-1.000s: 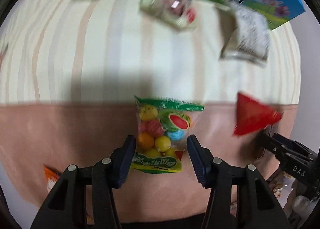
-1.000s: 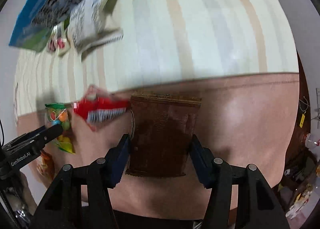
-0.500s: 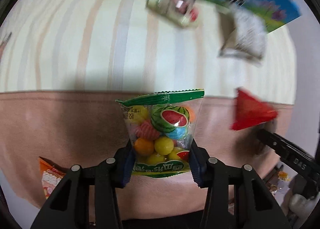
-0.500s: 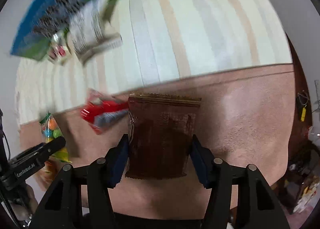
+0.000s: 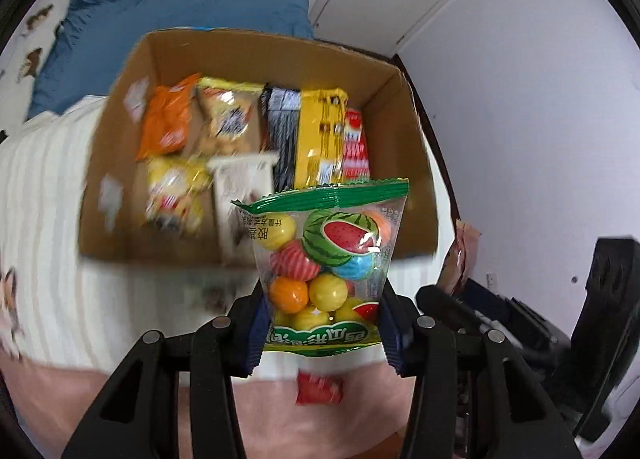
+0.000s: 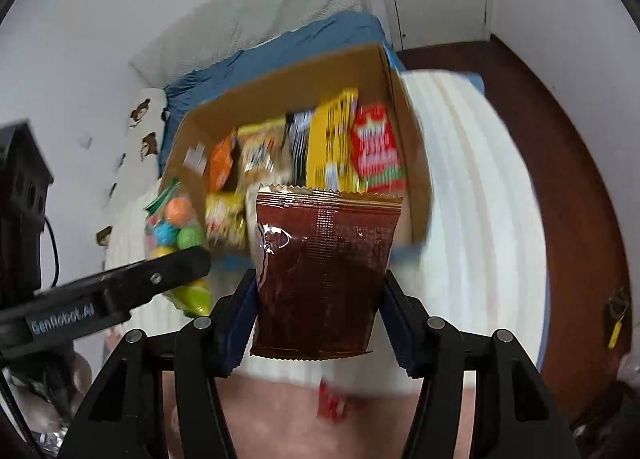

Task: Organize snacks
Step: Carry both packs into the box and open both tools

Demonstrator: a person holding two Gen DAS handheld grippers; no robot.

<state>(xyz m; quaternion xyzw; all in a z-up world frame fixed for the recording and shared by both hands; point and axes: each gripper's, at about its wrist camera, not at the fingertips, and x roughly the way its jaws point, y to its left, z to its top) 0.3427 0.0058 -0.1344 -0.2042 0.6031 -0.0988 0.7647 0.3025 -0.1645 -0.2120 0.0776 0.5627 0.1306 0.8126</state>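
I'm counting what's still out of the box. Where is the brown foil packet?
In the right wrist view, the brown foil packet is clamped upright in the right gripper, in front of the open cardboard box, with the candy-ball bag to its left.

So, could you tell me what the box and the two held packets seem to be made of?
The box looks like plain brown cardboard, matte, with raw cut edges. The gumball bag looks like clear glossy plastic film with a printed green crimped top; the balls show through. The brown packet looks like shiny foil-type film: creased, with glare and serrated ends.
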